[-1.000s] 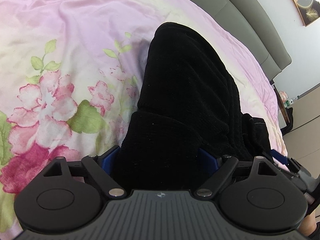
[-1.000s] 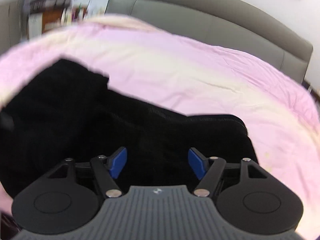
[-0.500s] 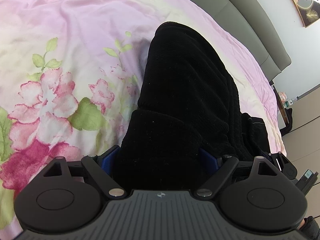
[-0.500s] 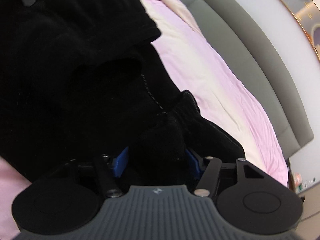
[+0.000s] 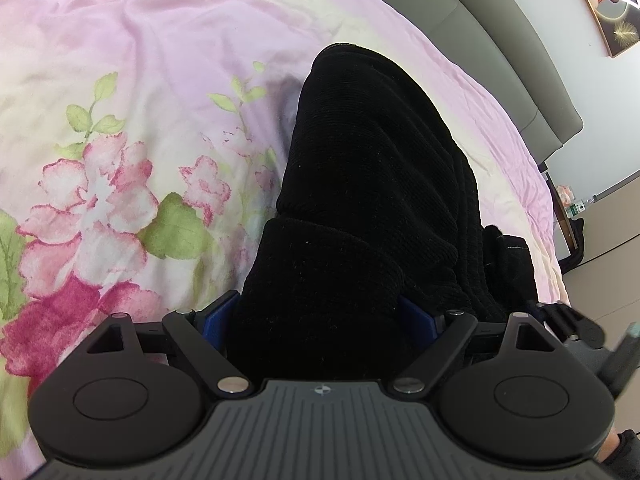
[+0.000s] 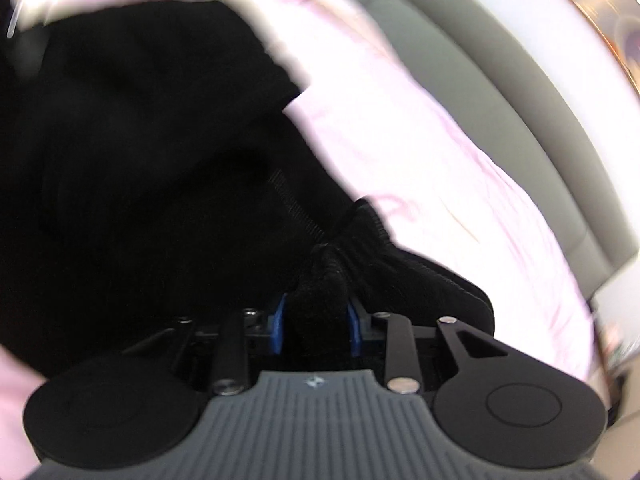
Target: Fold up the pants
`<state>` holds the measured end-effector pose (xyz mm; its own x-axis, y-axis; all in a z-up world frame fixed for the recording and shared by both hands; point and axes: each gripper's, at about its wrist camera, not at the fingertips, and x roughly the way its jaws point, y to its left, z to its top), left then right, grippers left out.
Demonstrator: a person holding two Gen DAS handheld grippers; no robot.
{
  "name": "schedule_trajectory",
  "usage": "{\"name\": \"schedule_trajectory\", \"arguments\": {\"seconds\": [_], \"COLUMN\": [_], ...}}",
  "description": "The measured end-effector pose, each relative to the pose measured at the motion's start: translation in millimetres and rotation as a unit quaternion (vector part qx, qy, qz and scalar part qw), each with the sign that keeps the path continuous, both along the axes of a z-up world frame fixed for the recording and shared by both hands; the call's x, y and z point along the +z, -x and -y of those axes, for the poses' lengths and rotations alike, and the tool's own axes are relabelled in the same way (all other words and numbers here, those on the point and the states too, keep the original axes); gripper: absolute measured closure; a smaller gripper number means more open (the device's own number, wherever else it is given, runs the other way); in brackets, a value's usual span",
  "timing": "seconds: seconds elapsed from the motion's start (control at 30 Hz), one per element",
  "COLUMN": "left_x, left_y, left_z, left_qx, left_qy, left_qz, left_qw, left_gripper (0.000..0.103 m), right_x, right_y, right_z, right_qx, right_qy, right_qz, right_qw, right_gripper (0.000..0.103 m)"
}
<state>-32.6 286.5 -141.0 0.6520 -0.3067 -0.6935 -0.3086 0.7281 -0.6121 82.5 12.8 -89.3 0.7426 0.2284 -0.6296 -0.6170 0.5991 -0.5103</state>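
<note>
The left gripper (image 5: 320, 316) has its jaws wide apart with a thick fold of the black pants (image 5: 372, 184) filling the gap between the blue pads (image 5: 216, 316); the cloth touches both, though whether they press it is hard to tell. The right gripper (image 6: 316, 326) has its jaws drawn close together, clamped on a bunched pinch of the pants (image 6: 132, 168) near a ribbed band, and that view is smeared by motion.

Taking the pants as the landmark: in the left view they run forward from the jaws as a long folded strip that narrows to a rounded end, with a crosswise fold edge lying just ahead of the pads. The strip's left edge is clean and lies straight on the quilt (image 5: 120, 100). Its right edge is stepped with several ridges of cloth, and a lower layer juts out beside it. The right gripper (image 5: 576, 326) shows at that lower right corner of the pants.

Left of the pants the pink quilt spreads wide and bare, printed with flowers (image 5: 92, 208) and green leaves, with soft wrinkles farther off. Beyond the far end and to the right of the pants there is a narrower band of quilt, then the grey headboard (image 5: 500, 40), and above that a framed picture (image 5: 604, 4) on the wall.

In the right view the pants fill the left half, and the quilt (image 6: 420, 152) lies open to their right up to the headboard (image 6: 500, 92).
</note>
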Motion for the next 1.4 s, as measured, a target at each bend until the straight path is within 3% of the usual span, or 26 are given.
{"name": "schedule_trajectory", "arguments": {"seconds": [0.1, 0.17, 0.4, 0.47, 0.57, 0.7, 0.77, 0.83, 0.9, 0.97, 1.1, 1.3, 1.4], "left_x": [0, 0, 0, -1, -1, -1, -2, -2, -2, -2, -2, -3, -2], "left_y": [-1, -3, 1, 0, -2, -2, -2, -3, -2, 0, 0, -2, -3], "left_z": [1, 1, 2, 2, 2, 2, 2, 2, 3, 3, 4, 2, 4], "left_qx": [0.001, 0.000, -0.002, -0.001, -0.001, -0.002, -0.001, -0.001, -0.001, -0.001, -0.001, 0.000, -0.002], "left_qy": [-0.001, -0.003, -0.002, -0.003, -0.002, -0.003, -0.004, -0.006, -0.007, -0.006, -0.008, -0.005, -0.009], "left_qz": [-0.002, -0.004, -0.001, -0.002, -0.004, -0.004, -0.004, -0.004, -0.003, -0.002, -0.001, -0.003, -0.004], "left_qw": [1.0000, 1.0000, 1.0000, 1.0000, 1.0000, 1.0000, 1.0000, 1.0000, 1.0000, 1.0000, 1.0000, 1.0000, 1.0000], "left_gripper": [0.002, 0.001, 0.001, 0.001, 0.000, 0.000, 0.000, 0.000, 0.000, 0.000, 0.000, 0.000, 0.000], "right_x": [37, 50, -3, -6, -3, 37, 55, 63, 57, 40, -5, 15, 25], "right_y": [9, 15, 15, 18, 6, -11, -15, -24, -32, -37, -47, -41, -50], "right_z": [4, -2, -25, -25, -23, -1, 13, 16, 12, 8, 13, 5, -6], "right_qx": [0.013, 0.028, 0.037, 0.035, 0.029, -0.009, -0.026, -0.048, -0.078, -0.110, -0.160, -0.164, -0.148], "right_qy": [-0.070, -0.084, -0.040, -0.039, -0.045, -0.161, -0.243, -0.282, -0.273, -0.254, -0.270, -0.301, -0.324], "right_qz": [0.013, 0.008, -0.051, -0.051, -0.088, -0.142, -0.166, -0.181, -0.181, -0.184, -0.235, -0.206, -0.208], "right_qw": [0.997, 0.996, 0.997, 0.997, 0.995, 0.977, 0.955, 0.941, 0.942, 0.943, 0.920, 0.917, 0.911], "right_gripper": [0.078, 0.078, 0.076, 0.070, 0.062, 0.062, 0.062, 0.065, 0.077, 0.079, 0.080, 0.077, 0.061]}}
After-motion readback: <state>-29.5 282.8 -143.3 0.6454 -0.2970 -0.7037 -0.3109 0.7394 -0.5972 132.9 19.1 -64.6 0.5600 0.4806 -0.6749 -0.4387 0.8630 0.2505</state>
